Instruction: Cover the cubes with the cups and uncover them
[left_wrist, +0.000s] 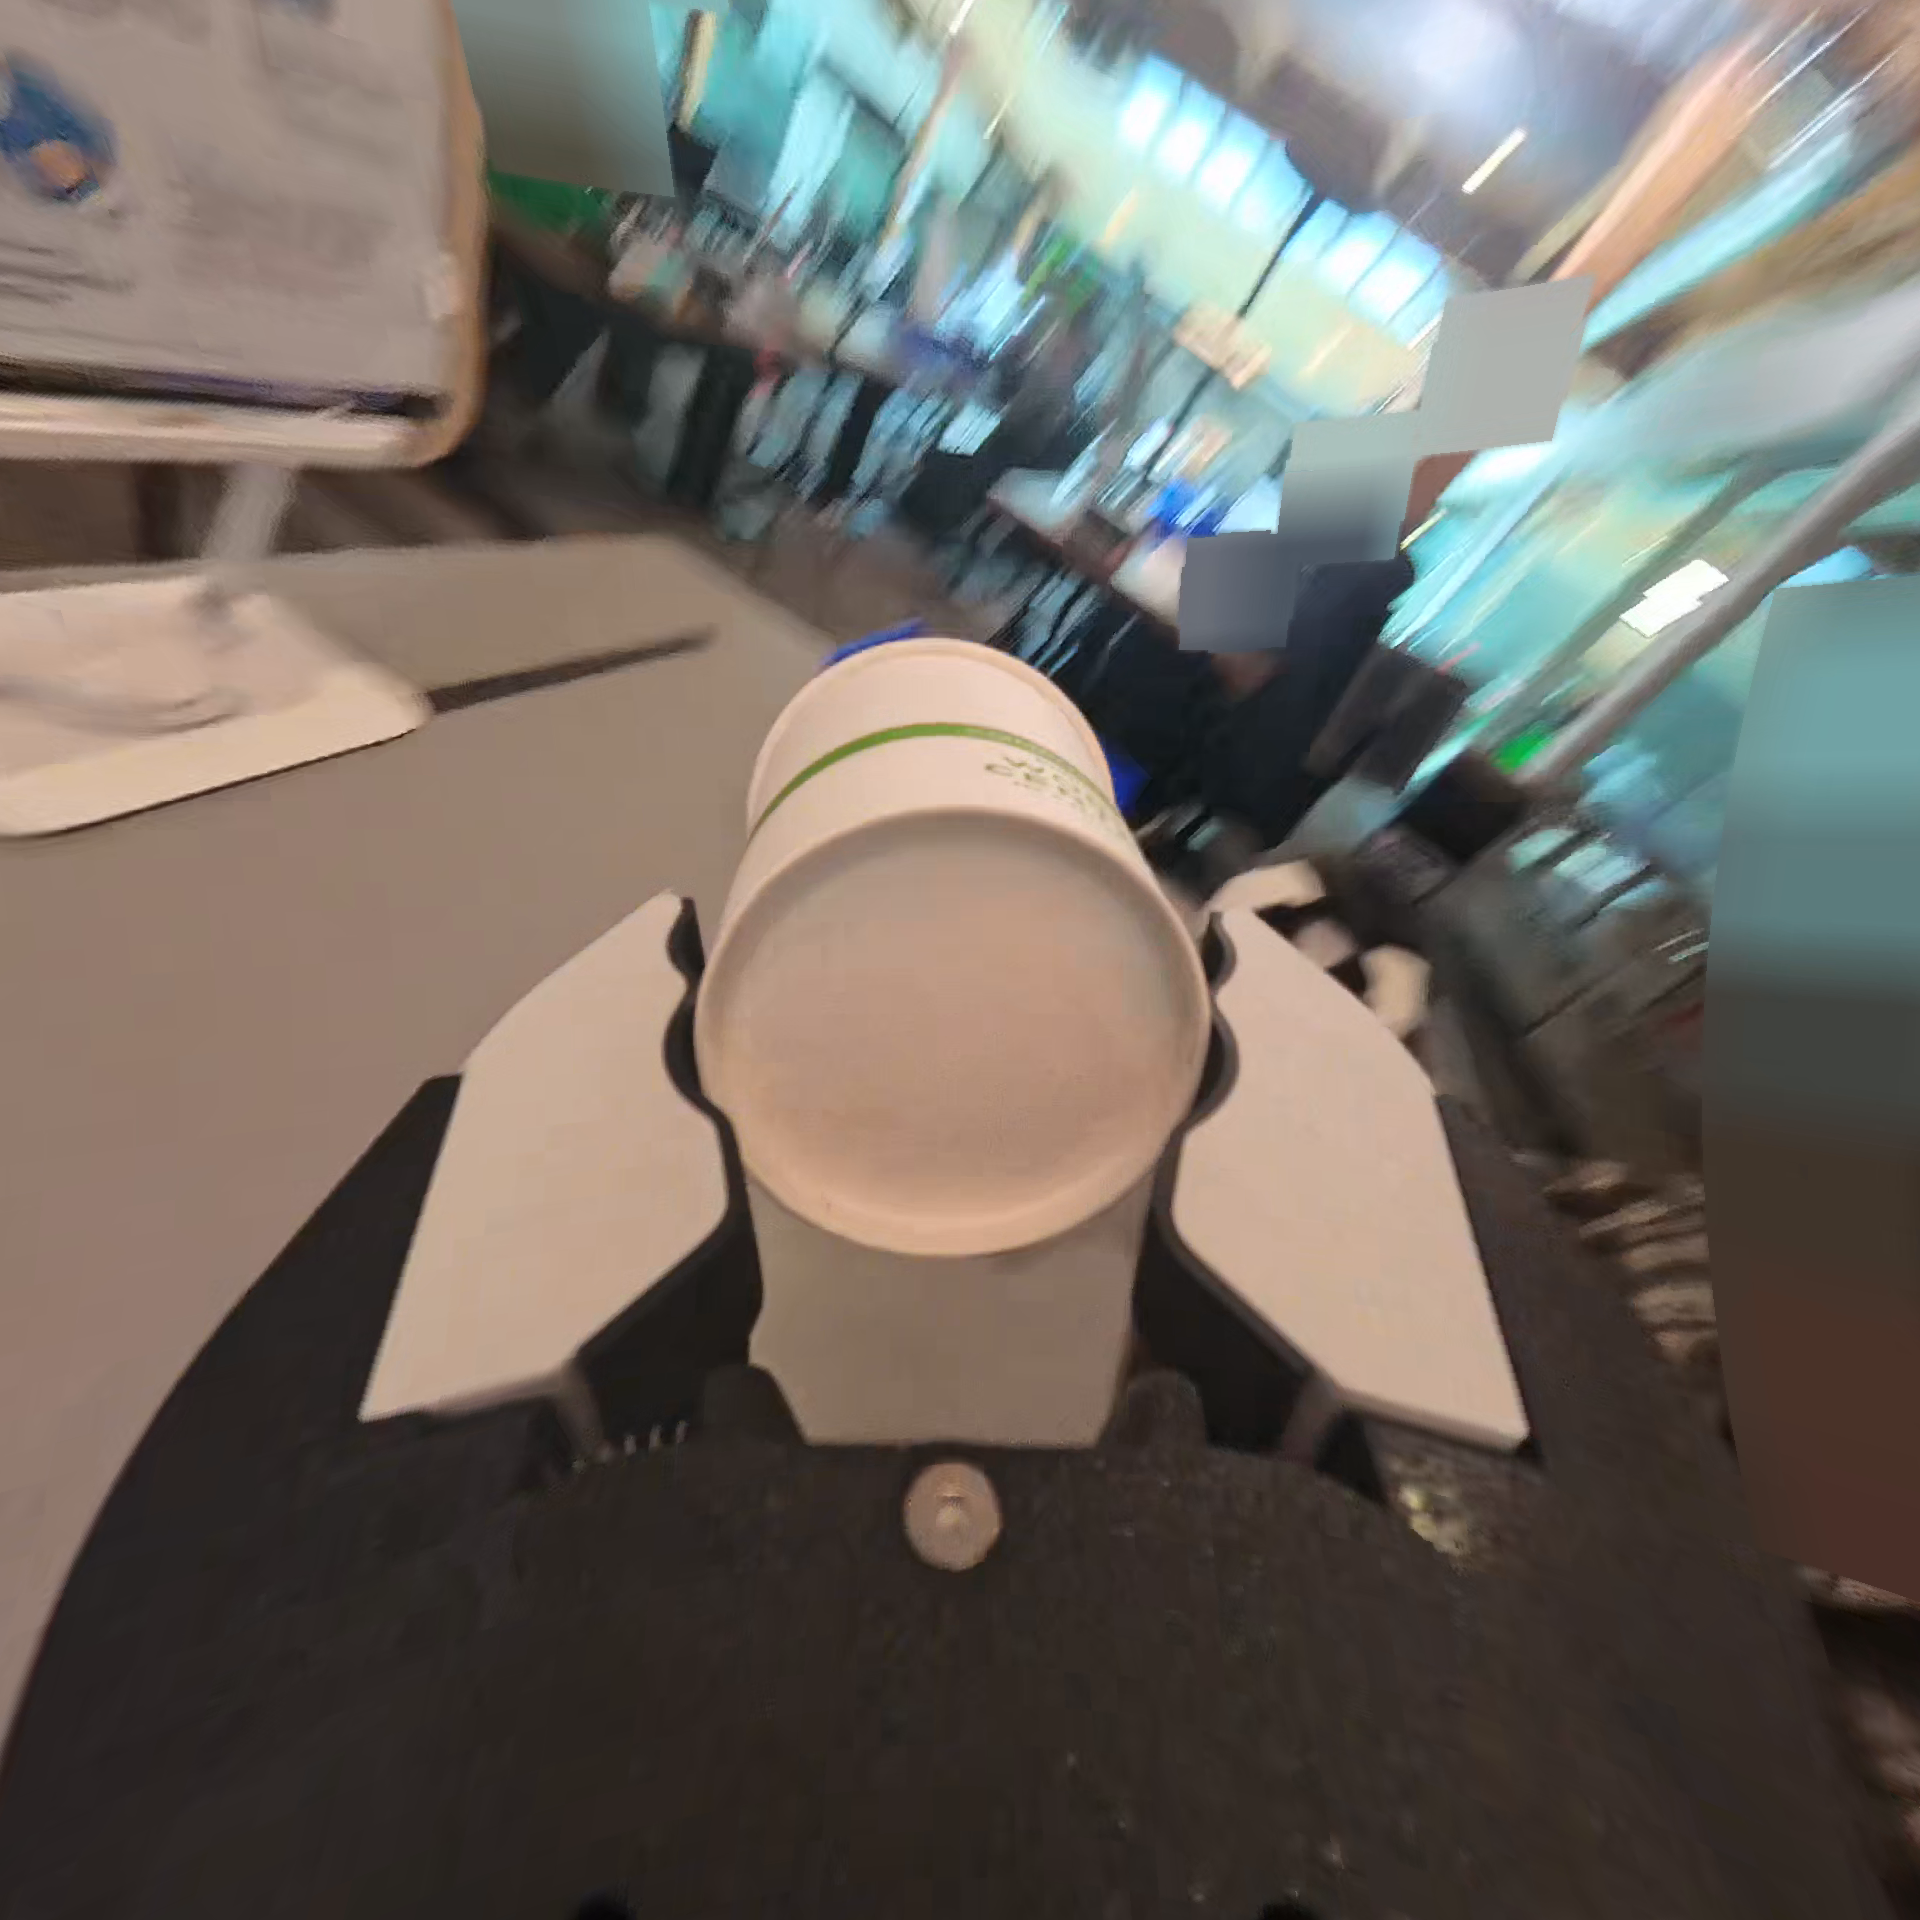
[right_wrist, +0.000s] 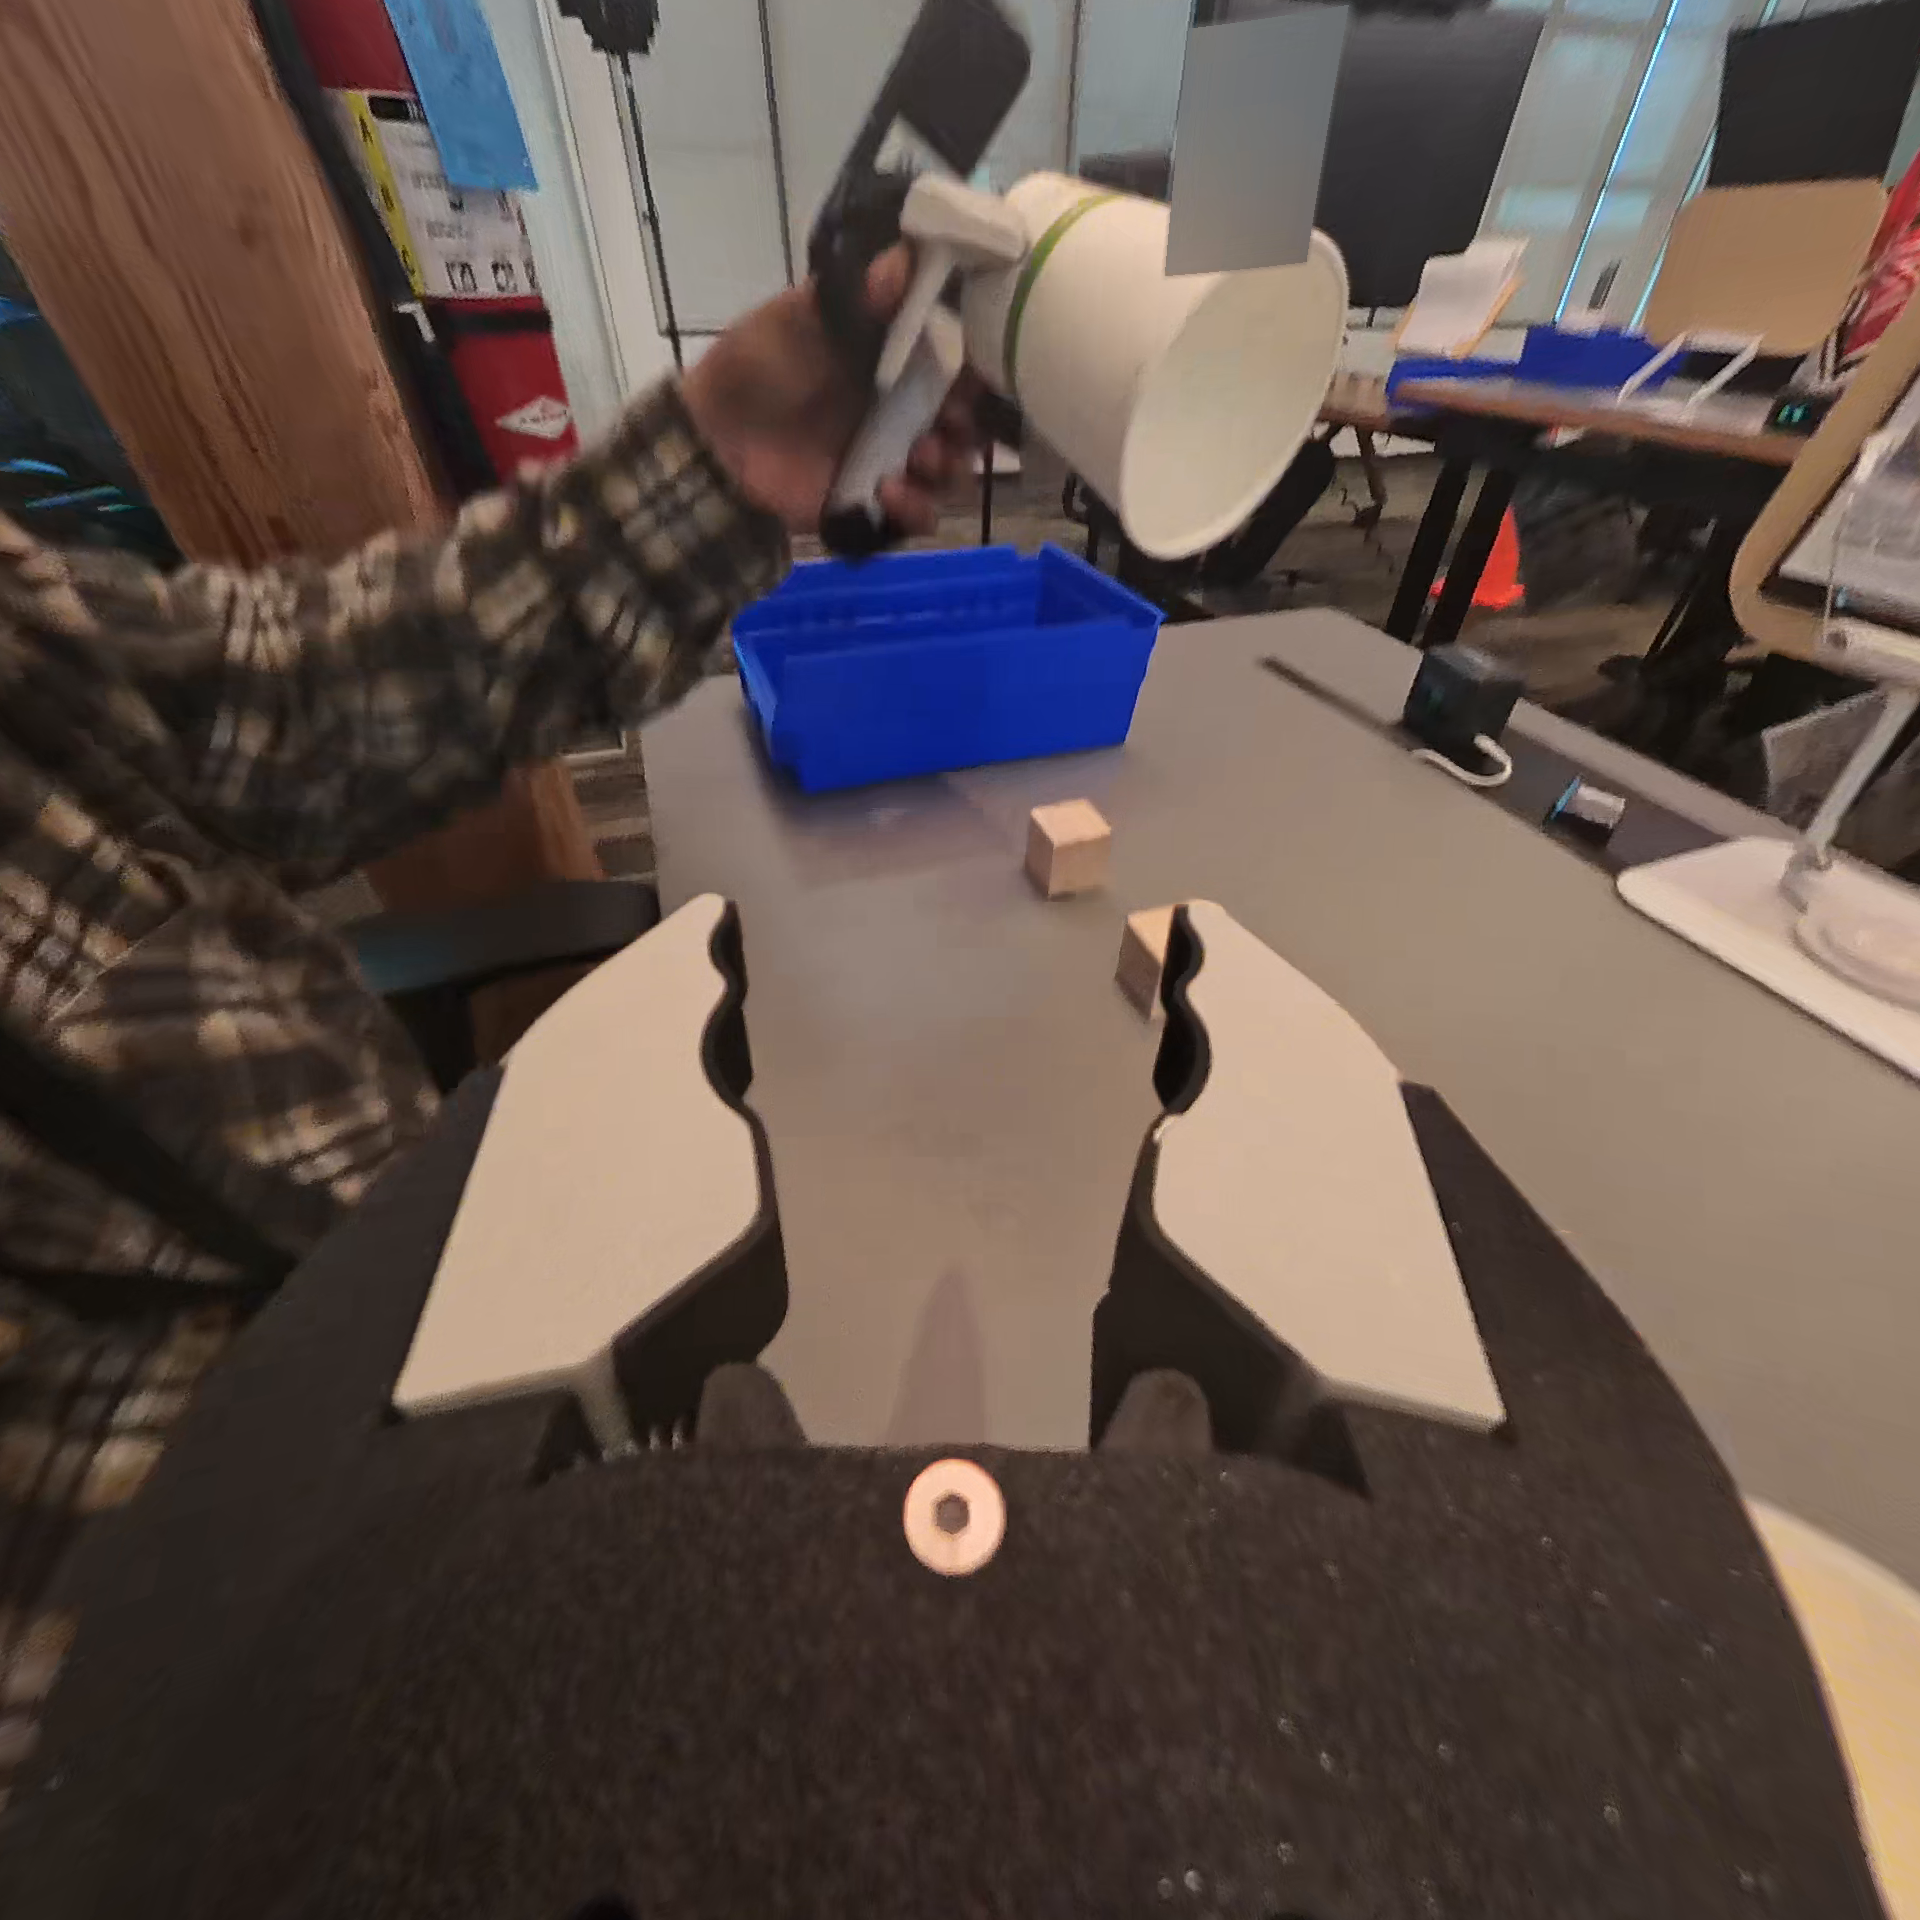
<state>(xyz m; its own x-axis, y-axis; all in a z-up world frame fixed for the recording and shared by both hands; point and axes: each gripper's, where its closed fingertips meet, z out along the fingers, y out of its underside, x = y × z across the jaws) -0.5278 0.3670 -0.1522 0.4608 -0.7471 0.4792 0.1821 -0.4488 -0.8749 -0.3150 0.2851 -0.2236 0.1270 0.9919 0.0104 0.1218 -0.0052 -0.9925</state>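
Observation:
My left gripper (left_wrist: 951, 935) is shut on a white paper cup (left_wrist: 951, 1029) with a green band, its closed bottom facing the camera. The right wrist view shows that cup (right_wrist: 1164, 353) held high in the air, tilted, mouth down and to the right, above the blue bin (right_wrist: 935, 675). Two wooden cubes lie bare on the grey table (right_wrist: 935, 1122): one (right_wrist: 1067, 847) in the open, one (right_wrist: 1140, 961) partly hidden behind my right gripper's right finger. My right gripper (right_wrist: 951, 935) is open and empty, low over the table, just short of the cubes.
The blue bin stands at the table's far left end. A white lamp base (right_wrist: 1787, 935) and a small dark box (right_wrist: 1460, 701) with a cable sit to the right. A person's plaid sleeve (right_wrist: 312, 727) reaches in from the left. A white mat (left_wrist: 177, 707) lies on the left.

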